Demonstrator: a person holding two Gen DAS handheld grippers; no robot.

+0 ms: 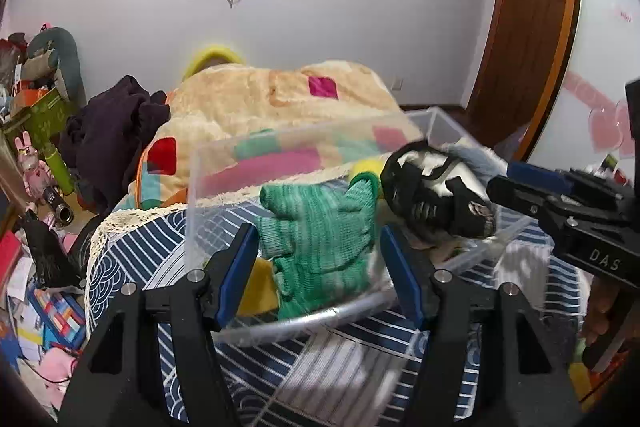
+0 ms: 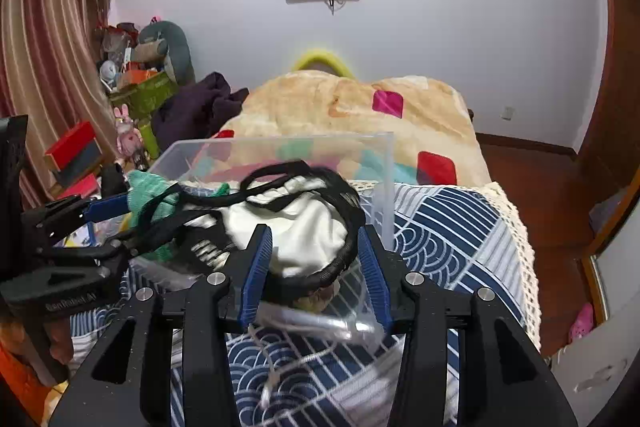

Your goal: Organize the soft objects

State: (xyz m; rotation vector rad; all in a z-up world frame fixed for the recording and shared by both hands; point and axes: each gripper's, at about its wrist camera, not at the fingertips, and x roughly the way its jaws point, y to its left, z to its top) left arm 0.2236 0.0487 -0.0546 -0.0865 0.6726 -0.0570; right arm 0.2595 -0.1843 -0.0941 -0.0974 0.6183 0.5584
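Note:
A clear plastic bin (image 1: pixel 208 163) stands on the bed. A green knit glove (image 1: pixel 320 227) hangs over the bin between the blue pads of my left gripper (image 1: pixel 318 239), whose jaws stand wide and apart from it. A black-and-white skull-print mask (image 1: pixel 436 195) sits over the bin's right side. In the right wrist view the mask (image 2: pixel 304 227) lies between the wide jaws of my right gripper (image 2: pixel 316 247), pads not touching it. The glove (image 2: pixel 148 191) and bin (image 2: pixel 384 179) show there too.
The bin rests on a blue-and-white patterned bedspread (image 2: pixel 440 227) with a lace edge. A beige blanket with coloured squares (image 1: pixel 260 99) is heaped behind it, and dark clothes (image 1: pixel 116 131) lie to the left. Cluttered toys and boxes (image 1: pixel 36 107) stand at far left.

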